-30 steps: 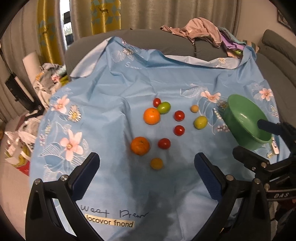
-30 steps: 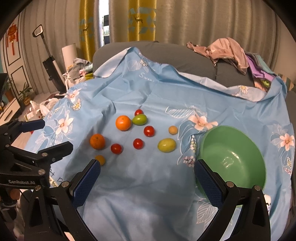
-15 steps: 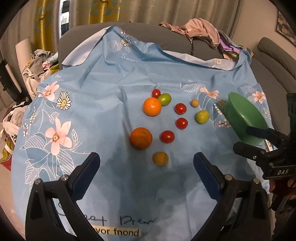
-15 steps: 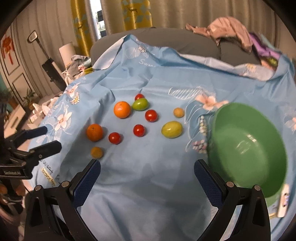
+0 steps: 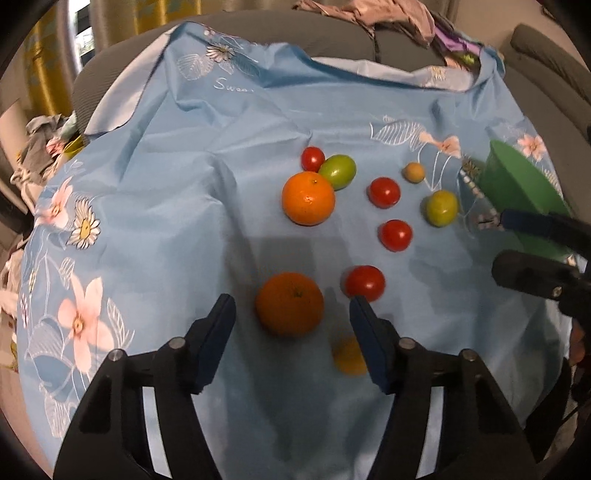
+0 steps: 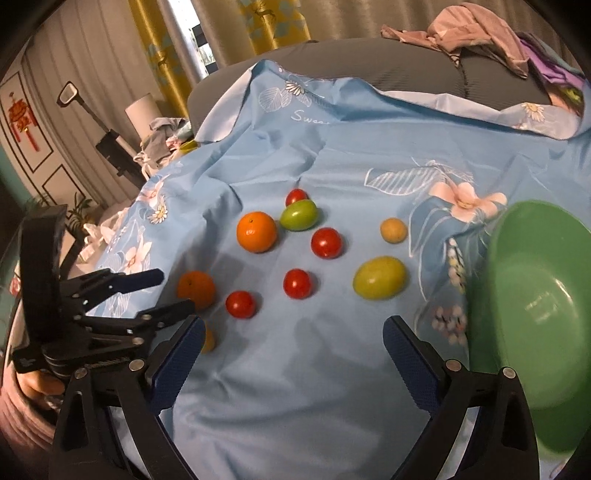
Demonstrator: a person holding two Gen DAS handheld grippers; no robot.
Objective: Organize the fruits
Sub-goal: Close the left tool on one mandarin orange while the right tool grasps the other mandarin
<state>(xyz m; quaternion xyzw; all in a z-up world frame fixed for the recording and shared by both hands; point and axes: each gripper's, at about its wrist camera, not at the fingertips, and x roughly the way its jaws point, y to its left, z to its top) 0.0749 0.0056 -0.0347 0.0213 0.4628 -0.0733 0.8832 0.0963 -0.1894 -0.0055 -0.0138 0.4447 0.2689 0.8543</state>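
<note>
Several fruits lie on a blue flowered cloth (image 5: 184,221). My left gripper (image 5: 290,334) is open, its fingers either side of the near orange (image 5: 290,303), not touching it. A small yellow fruit (image 5: 347,356) lies by its right finger, a red tomato (image 5: 365,282) just beyond. A second orange (image 5: 308,198), green tomatoes (image 5: 338,171) (image 5: 441,207) and more red tomatoes lie farther off. My right gripper (image 6: 291,354) is open and empty over bare cloth, near the yellow-green tomato (image 6: 379,277). The green bowl (image 6: 535,314) stands at its right.
The cloth covers a grey sofa (image 6: 388,59) with a pile of clothes (image 6: 480,33) on its back. Clutter and a vacuum (image 6: 107,140) stand at the left. The left gripper shows in the right wrist view (image 6: 162,291).
My left gripper has moved down and forward to the near orange and its fingers have narrowed around it. My right gripper has moved closer to the fruits and the bowl.
</note>
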